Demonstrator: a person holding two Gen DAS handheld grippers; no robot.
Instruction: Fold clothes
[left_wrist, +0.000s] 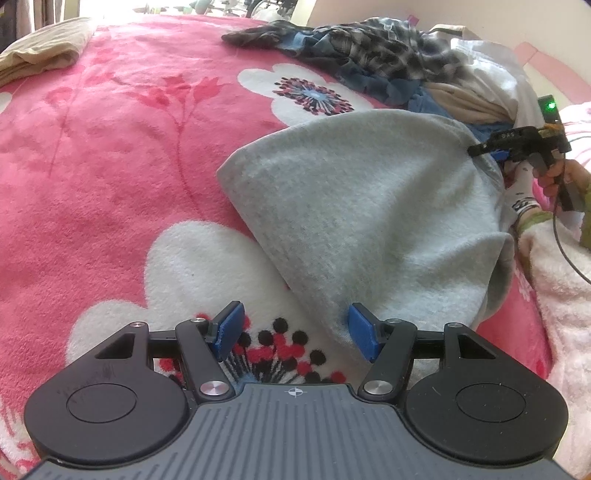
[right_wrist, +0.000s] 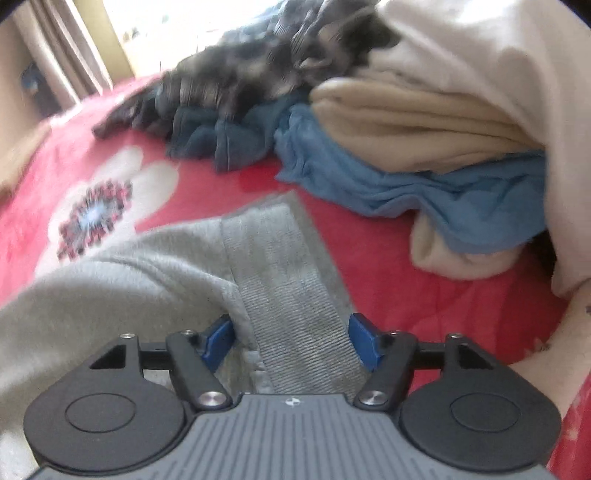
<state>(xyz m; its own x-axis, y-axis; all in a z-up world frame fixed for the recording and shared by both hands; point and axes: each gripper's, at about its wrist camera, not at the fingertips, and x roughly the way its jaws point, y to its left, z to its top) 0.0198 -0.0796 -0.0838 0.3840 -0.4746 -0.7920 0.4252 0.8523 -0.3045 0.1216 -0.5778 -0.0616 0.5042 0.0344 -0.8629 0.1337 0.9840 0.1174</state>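
sweater (left_wrist: 369, 221): soft, light, limp | best taken at ribbed hem (right_wrist: 284, 280), it seems | left gripper (left_wrist: 295, 330): jaws apart, empty | right gripper (right_wrist: 291, 341): jaws apart over hem

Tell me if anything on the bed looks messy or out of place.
Yes. The grey garment lies bunched and lopsided on the pink floral blanket, not folded square. Behind it, a plaid shirt, blue cloth and beige fabric sit in a tangled, unfolded heap.
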